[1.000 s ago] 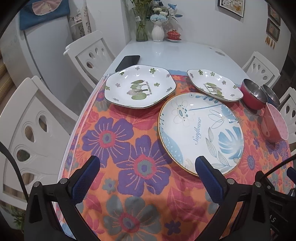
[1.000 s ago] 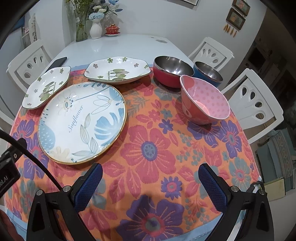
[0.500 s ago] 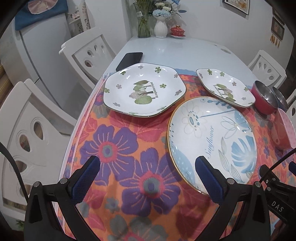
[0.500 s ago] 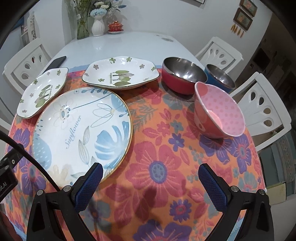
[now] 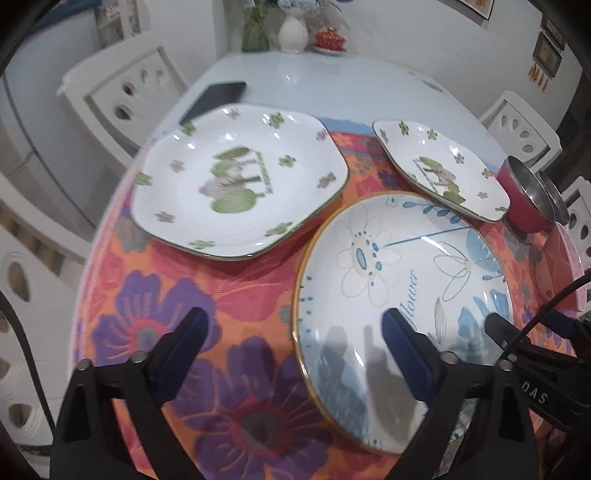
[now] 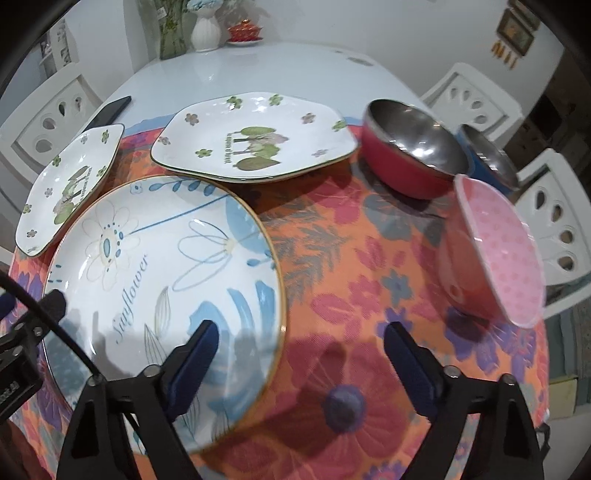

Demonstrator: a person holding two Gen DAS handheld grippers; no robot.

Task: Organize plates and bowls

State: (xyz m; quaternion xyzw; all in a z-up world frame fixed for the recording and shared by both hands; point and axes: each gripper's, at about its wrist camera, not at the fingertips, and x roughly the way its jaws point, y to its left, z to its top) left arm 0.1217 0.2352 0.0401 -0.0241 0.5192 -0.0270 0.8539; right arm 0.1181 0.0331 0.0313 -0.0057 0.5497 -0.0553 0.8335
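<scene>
A large round Sunflower plate lies on the flowered cloth. Two white hexagonal plates with green flowers lie behind it: one at the left, one at the right. A red steel bowl, a blue steel bowl and a pink dotted bowl stand at the right. My left gripper is open, straddling the round plate's left rim. My right gripper is open, straddling its right rim.
A black phone lies on the bare white table behind the cloth. Vases and a small red pot stand at the far end. White chairs surround the table.
Both grippers have moved forward and lower toward the round plate; each now has one finger over its surface. Both stay open. Plates and bowls have not moved.
</scene>
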